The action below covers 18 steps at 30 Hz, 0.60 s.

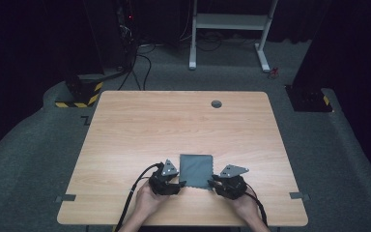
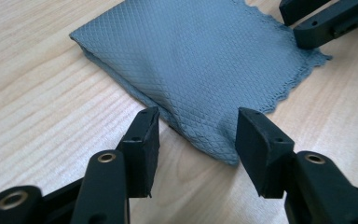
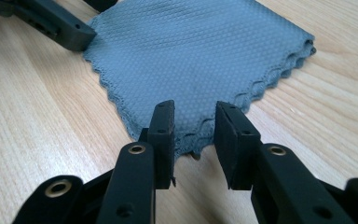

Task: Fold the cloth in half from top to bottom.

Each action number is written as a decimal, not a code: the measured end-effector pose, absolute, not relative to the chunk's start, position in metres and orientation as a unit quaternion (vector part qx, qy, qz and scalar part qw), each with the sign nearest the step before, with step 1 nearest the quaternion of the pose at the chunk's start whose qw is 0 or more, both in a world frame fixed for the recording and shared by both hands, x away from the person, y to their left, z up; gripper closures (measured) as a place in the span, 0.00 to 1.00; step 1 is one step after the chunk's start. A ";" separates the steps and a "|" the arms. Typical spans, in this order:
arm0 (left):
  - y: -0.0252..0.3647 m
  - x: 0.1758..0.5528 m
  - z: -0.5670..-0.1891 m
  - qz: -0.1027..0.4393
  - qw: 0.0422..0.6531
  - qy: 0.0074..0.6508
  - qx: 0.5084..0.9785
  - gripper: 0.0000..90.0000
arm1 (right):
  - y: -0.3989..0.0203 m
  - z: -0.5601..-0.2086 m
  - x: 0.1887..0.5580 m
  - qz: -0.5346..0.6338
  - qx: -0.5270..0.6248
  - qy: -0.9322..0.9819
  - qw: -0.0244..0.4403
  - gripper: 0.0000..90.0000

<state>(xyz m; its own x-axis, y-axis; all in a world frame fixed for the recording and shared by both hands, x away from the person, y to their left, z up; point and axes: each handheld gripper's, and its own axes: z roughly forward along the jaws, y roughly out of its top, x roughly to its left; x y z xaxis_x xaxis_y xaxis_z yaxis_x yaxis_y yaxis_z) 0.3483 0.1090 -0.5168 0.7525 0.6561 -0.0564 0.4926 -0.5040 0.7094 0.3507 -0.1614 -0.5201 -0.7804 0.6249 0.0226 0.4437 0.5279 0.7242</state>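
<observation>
A folded grey cloth (image 1: pixel 196 170) with a diamond weave and scalloped edges lies flat on the wooden table (image 1: pixel 174 125) near its front edge. My left gripper (image 1: pixel 181 183) sits at the cloth's near left corner. In the left gripper view its jaws (image 2: pixel 198 116) stand open, with the corner of the cloth (image 2: pixel 200 60) lying between them untouched. My right gripper (image 1: pixel 213 180) sits at the near right corner. Its jaws (image 3: pixel 193 109) are a little apart around the wavy corner of the cloth (image 3: pixel 200 51), and the pads do not press on it.
A round grey grommet (image 1: pixel 216 104) is set in the table's far side. Two grey tape strips (image 1: pixel 65 197) (image 1: pixel 299 195) mark the front corners. Beyond the table a white desk frame (image 1: pixel 229 21) and a yellow-black striped base (image 1: pixel 79 94) stand on the grey carpet.
</observation>
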 end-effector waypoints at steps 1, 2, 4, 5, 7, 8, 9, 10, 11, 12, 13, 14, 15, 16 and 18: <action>0.109 0.347 -0.516 0.107 0.373 0.335 0.859 0.55 | -0.162 -0.520 0.351 0.376 0.310 0.865 0.119 0.75; 0.110 0.345 -0.514 0.108 0.376 0.335 0.857 0.54 | -0.163 -0.520 0.350 0.375 0.311 0.865 0.118 0.75; 0.111 0.343 -0.511 0.110 0.382 0.333 0.855 0.53 | -0.162 -0.520 0.351 0.373 0.307 0.867 0.119 0.75; 0.112 0.343 -0.509 0.111 0.387 0.336 0.852 0.52 | -0.162 -0.520 0.351 0.373 0.308 0.867 0.118 0.75; 0.115 0.345 -0.505 0.108 0.398 0.339 0.846 0.49 | -0.162 -0.519 0.352 0.372 0.307 0.868 0.115 0.75; 0.116 0.347 -0.504 0.108 0.401 0.343 0.843 0.49 | -0.162 -0.519 0.352 0.373 0.307 0.868 0.114 0.75; 0.117 0.348 -0.503 0.107 0.400 0.346 0.842 0.49 | -0.162 -0.519 0.353 0.374 0.309 0.867 0.112 0.75; 0.118 0.350 -0.502 0.104 0.403 0.348 0.840 0.49 | -0.162 -0.519 0.354 0.375 0.309 0.867 0.110 0.75; 0.118 0.352 -0.500 0.101 0.408 0.351 0.837 0.49 | -0.162 -0.518 0.354 0.378 0.311 0.865 0.109 0.76; 0.119 0.354 -0.499 0.104 0.408 0.354 0.835 0.49 | -0.163 -0.517 0.355 0.382 0.312 0.863 0.109 0.76; 0.118 0.356 -0.498 0.109 0.406 0.357 0.834 0.49 | -0.164 -0.515 0.356 0.387 0.314 0.860 0.110 0.77; 0.117 0.360 -0.499 0.118 0.401 0.360 0.834 0.50 | -0.165 -0.512 0.359 0.393 0.318 0.855 0.113 0.77; 0.115 0.366 -0.500 0.132 0.389 0.365 0.836 0.50 | -0.165 -0.510 0.363 0.398 0.324 0.851 0.114 0.78; 0.111 0.372 -0.501 0.145 0.376 0.374 0.835 0.51 | -0.164 -0.509 0.368 0.403 0.328 0.846 0.118 0.78; 0.108 0.385 -0.503 0.147 0.365 0.387 0.834 0.51 | -0.160 -0.507 0.384 0.396 0.347 0.842 0.117 0.78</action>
